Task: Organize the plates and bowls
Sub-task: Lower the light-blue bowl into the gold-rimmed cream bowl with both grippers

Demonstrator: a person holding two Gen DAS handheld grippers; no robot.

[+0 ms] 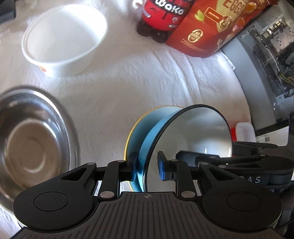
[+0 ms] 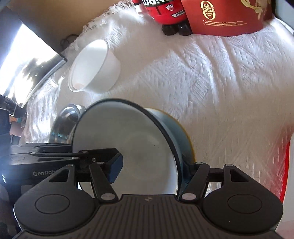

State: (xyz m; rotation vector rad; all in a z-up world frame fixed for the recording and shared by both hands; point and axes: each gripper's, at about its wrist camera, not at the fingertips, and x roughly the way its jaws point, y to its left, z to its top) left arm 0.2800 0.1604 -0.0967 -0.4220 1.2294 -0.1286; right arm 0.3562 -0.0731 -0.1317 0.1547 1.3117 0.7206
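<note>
A blue bowl with a white inside and dark rim point(image 1: 193, 132) point(image 2: 128, 143) is tilted over a blue plate with a yellow rim point(image 1: 136, 136) point(image 2: 185, 134). My left gripper point(image 1: 147, 166) straddles the bowl's rim, one finger outside, one inside, with a visible gap. My right gripper point(image 2: 152, 167) straddles the opposite rim, also with a gap at the inner pad. A steel bowl point(image 1: 27, 139) point(image 2: 64, 121) sits to the left. A white bowl point(image 1: 64, 38) point(image 2: 93, 66) stands farther back.
A red cola bottle point(image 1: 163, 16) point(image 2: 169, 14) and a red egg-noodle bag point(image 1: 216, 27) point(image 2: 227, 16) stand at the back of the white cloth point(image 1: 147, 77). A desk edge and computer case point(image 1: 266, 64) are to the right.
</note>
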